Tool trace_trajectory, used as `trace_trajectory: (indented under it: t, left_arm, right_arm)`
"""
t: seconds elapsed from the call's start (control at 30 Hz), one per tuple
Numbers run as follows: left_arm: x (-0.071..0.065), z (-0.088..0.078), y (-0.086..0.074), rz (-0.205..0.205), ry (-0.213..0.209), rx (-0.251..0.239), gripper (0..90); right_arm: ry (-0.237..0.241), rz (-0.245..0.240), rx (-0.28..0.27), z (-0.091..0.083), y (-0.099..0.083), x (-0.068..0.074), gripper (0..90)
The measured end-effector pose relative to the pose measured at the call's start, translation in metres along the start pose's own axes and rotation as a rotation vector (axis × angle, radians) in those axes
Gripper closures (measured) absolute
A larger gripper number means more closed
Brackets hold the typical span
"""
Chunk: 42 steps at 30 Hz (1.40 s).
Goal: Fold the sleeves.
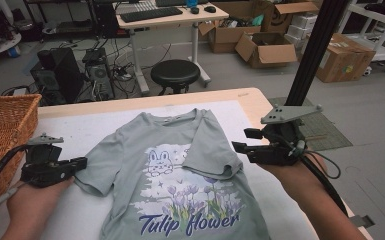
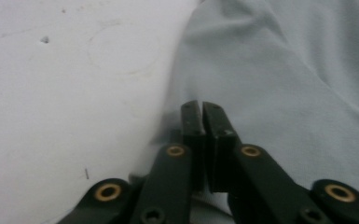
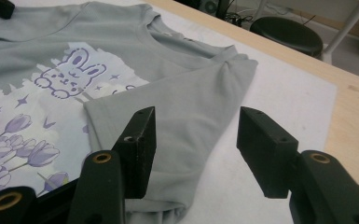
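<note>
Soft grey-green T-shirt (image 1: pixel 180 175) lies flat on white cloth-covered worktop (image 1: pixel 80 125), print up: bunny, purple tulips, blue words. One sleeve (image 1: pixel 210 150) folded in over chest. Left tongs (image 1: pixel 82 162) at other sleeve (image 1: pixel 97 172), jaws pressed together; left gripper view shows black tips (image 2: pixel 200 116) closed at shirt's edge, seemingly pinching thin cloth, though blurry. Right tongs (image 1: pixel 242 140) partly open, holding nothing, just beside folded sleeve. Right gripper view shows smooth hem and wooden worktop edge. High view adds woven basket (image 1: pixel 5 125), round black stool (image 1: pixel 175 74).
</note>
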<state>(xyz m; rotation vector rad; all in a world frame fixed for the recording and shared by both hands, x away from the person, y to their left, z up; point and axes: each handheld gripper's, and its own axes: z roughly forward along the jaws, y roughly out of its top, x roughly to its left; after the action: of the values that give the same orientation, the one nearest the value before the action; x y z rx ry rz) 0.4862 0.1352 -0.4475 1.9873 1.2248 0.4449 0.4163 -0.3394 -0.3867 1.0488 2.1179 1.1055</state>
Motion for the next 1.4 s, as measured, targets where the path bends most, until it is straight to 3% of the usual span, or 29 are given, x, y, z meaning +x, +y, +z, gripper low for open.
trace_trajectory:
  t: [0.1,0.2,0.33,0.53,0.83,0.97,1.03,1.17,1.4]
  left_arm:
    - [-0.003,-0.003,0.002,0.026,0.012,-0.004,89.4]
    - [-0.008,-0.013,0.007,0.035,0.008,-0.046,89.5]
    - [-0.020,-0.030,0.019,0.060,-0.019,-0.100,89.5]
    - [-0.054,-0.046,0.040,0.121,-0.092,-0.165,89.5]
    - [-0.114,-0.034,0.056,0.219,-0.207,-0.157,89.2]
    - [-0.134,-0.025,0.053,0.230,-0.277,-0.163,85.6]
    - [-0.137,-0.026,0.053,0.220,-0.305,-0.170,75.3]
    - [-0.133,-0.033,0.052,0.215,-0.302,-0.174,69.8]
    - [-0.111,-0.043,0.045,0.195,-0.244,-0.158,65.2]
  right_arm:
    - [-0.013,0.004,-0.013,-0.005,-0.001,-0.003,47.4]
    - [-0.018,0.012,-0.022,-0.010,-0.002,-0.006,47.3]
    - [-0.023,0.027,-0.030,-0.013,-0.004,-0.009,46.4]
    - [-0.025,0.040,-0.031,-0.015,-0.007,-0.010,46.3]
    - [-0.023,0.041,-0.034,-0.018,-0.006,-0.006,46.3]
    - [-0.016,0.042,-0.032,-0.016,-0.007,-0.003,46.3]
    - [-0.013,0.043,-0.031,-0.015,-0.007,-0.003,46.1]
    - [-0.010,0.049,-0.032,-0.013,-0.008,-0.003,46.0]
    - [-0.013,0.062,-0.038,-0.014,-0.009,-0.002,43.9]
